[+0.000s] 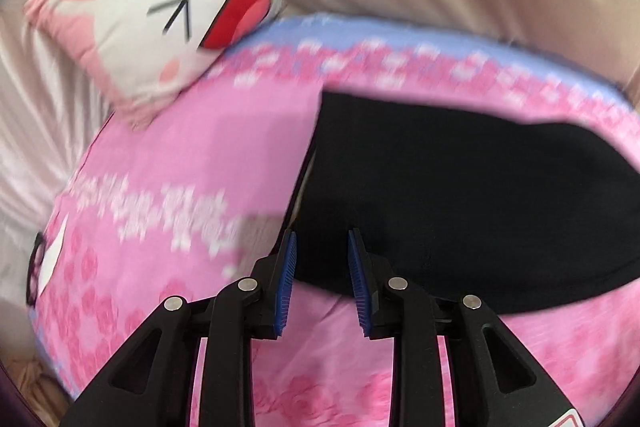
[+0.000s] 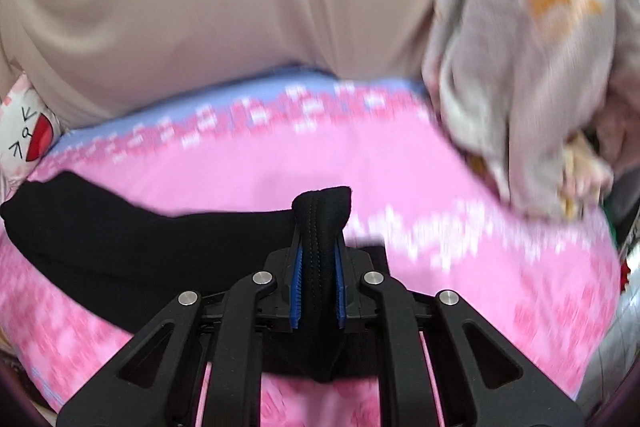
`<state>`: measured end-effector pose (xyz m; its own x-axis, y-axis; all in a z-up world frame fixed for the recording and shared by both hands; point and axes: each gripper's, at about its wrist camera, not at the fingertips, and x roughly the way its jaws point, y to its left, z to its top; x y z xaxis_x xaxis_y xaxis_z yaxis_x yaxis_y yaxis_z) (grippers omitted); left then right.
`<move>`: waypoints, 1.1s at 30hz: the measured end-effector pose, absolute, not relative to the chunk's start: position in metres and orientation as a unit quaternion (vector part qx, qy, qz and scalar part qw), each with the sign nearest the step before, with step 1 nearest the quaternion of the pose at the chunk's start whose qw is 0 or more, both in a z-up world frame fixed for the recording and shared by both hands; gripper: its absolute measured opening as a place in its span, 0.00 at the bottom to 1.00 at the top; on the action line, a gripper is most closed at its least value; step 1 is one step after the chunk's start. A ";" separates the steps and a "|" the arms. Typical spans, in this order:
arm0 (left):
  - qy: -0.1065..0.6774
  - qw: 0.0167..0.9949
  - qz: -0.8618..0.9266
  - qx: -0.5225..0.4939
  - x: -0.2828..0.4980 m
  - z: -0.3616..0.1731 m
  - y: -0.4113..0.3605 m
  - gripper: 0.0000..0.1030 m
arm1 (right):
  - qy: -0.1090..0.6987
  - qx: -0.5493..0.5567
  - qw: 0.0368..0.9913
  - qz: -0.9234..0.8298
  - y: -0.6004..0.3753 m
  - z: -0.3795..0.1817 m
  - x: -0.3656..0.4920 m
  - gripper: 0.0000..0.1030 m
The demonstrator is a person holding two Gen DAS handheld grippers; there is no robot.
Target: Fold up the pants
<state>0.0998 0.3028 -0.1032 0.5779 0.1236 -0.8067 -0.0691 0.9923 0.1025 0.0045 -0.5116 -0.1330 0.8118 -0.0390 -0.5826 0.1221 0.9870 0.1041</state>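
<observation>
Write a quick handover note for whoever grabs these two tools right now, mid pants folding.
Left tool: open, holding nothing, hovering over the near edge of the black pants.
Right tool: shut on a bunched, stitched edge of the pants, lifted off the pink bedspread.
Pants: lying across the bedspread, stretching left from the right tool; how many folds are in is unclear.
Nearby: rabbit cushion at the left, patterned fabric pile at the right.
Left to do: likely carry the gripped end over and flatten.
</observation>
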 end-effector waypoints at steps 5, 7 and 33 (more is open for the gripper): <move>0.452 0.890 0.061 0.017 0.080 -0.110 0.312 0.32 | 0.309 0.092 0.946 -0.039 -0.516 -0.152 -0.014 0.18; 0.444 0.892 0.080 0.032 0.070 -0.093 0.312 0.32 | 0.301 0.091 0.948 -0.049 -0.517 -0.148 -0.025 0.34; 0.479 0.874 -0.012 0.079 0.127 -0.128 0.140 0.72 | 0.202 -0.042 0.978 0.015 -0.492 -0.032 -0.044 0.09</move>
<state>0.1271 0.1398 -0.1277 0.5418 0.0542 -0.8388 0.0969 0.9872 0.1264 -0.0438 -0.4918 -0.0322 0.9181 0.0119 -0.3961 -0.0457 0.9961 -0.0760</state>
